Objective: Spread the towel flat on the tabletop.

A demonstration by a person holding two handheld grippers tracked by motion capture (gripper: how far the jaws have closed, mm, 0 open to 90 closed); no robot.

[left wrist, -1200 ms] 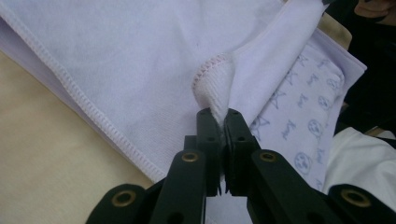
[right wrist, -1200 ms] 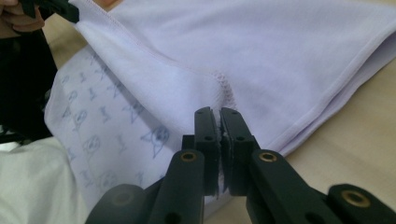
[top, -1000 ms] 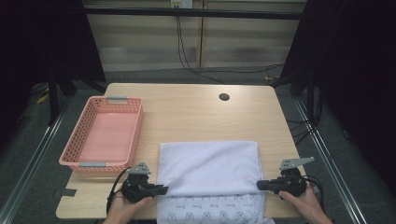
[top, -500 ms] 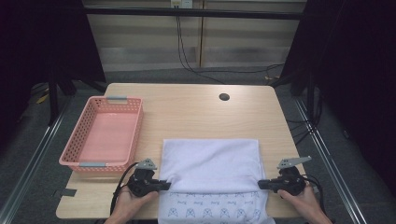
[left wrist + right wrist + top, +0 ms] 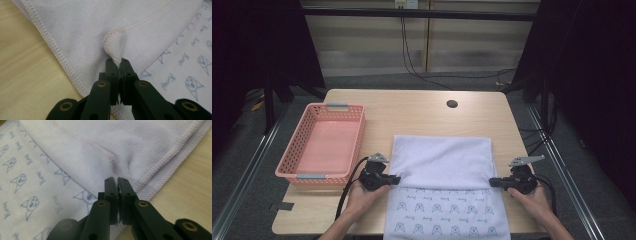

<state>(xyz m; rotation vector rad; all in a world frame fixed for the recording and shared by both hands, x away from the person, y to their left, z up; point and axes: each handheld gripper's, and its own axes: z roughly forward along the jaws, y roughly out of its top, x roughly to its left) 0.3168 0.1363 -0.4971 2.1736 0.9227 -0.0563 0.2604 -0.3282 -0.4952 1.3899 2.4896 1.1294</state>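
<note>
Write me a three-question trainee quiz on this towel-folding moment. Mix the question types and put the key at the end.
1. True or false: the left gripper is shut on the towel.
2. Multiple choice: where does the pink basket stand? A) at the left of the table, beside the towel; B) on top of the towel; C) at the table's right edge.
3. Short answer: which face of the towel lies uppermost on the flap that the right gripper holds, plain or printed?

Key
1. True: its jaws pinch the stitched edge.
2. A.
3. Plain; the cat print shows on the layer nearer the person.
</note>
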